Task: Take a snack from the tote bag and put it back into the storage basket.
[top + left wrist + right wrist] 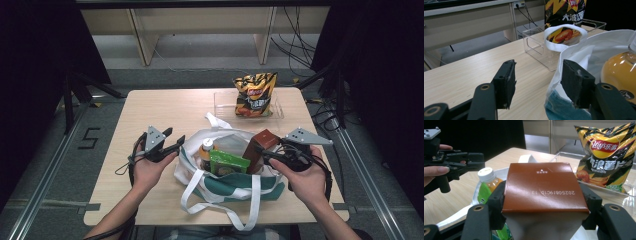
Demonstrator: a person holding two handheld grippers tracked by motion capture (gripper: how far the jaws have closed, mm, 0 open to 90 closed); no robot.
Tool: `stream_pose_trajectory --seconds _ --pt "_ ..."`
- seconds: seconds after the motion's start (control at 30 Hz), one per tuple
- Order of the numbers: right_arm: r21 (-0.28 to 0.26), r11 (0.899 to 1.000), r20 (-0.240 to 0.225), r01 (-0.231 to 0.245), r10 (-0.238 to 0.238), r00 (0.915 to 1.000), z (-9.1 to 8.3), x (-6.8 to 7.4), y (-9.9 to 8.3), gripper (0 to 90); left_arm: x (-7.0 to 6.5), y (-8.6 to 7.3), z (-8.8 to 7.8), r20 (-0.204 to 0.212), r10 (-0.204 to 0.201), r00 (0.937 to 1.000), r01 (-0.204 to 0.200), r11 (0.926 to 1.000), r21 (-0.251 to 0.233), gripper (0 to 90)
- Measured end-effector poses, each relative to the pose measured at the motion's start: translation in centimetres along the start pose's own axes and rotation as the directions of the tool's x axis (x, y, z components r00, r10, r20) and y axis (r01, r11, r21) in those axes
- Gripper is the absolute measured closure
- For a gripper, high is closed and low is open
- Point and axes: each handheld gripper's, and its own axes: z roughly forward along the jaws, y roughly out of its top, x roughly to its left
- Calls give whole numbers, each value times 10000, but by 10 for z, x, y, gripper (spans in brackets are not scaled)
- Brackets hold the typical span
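Seen from the high view, a person's two hands work at a pale wood-grain table (pixel 150 107), where a soft white and green cloth tote bag (pixel 227 185) slumps open at the centre, its white straps trailing toward six o'clock. The right gripper (pixel 256 149) pinches a smooth brown carton (pixel 262 141) at the bag's three o'clock rim, the box tilted over the opening. The left gripper (pixel 176 140) sits at the bag's nine o'clock edge, its jaws spread. Inside the bag lie a flat green packet (pixel 227 163) and an orange drink bottle (pixel 206 152) with a pale cap. At twelve o'clock from the bag, a clear plastic tray (pixel 278 110) holds a crinkled yellow and black crisp bag (pixel 255 94). In the left gripper view, the black foam-padded jaws of the left gripper (pixel 537 82) stand wide apart, the right-hand pad touching the tote bag's (pixel 599 47) white cloth rim; the glossy bottle (pixel 621 71) bulges at three o'clock, and the crisp bag (pixel 564 15), marked Lay's with Chinese characters, rises in the tray (pixel 534 47) at twelve o'clock. In the right gripper view, the right gripper (pixel 544 195) clamps the carton (pixel 544 187) by both sides; its matt brown top carries a small white arrow and the upside-down print 20250819C1D 13. The bottle (pixel 489 182) stands at nine o'clock, the Lay's crisp bag (pixel 607 155), marked 50, at two o'clock.
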Motion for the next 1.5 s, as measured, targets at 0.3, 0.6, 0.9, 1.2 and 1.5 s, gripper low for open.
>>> stream_pose_trajectory --seconds 0.3,0.6,0.9,1.2,1.5 --pt "-167 9997 58 -158 159 9999 -7 3 8 387 1 0 0 -9 13 10000 -13 10000 5 443" --pt "-470 9988 54 -132 135 9999 -11 2 14 388 1 0 0 -32 -16 10000 16 10000 -40 444" --pt "-769 9970 133 80 -70 9999 -17 0 23 389 1 0 -1 -66 -23 10000 23 10000 -50 443" --pt "-1002 9949 280 109 -81 9996 -26 -2 32 389 1 0 -1 -68 -26 10000 26 10000 -51 443" --pt "-1295 9915 436 162 -107 9990 -31 -5 38 390 1 0 -1 -66 -28 10000 27 10000 -55 443"
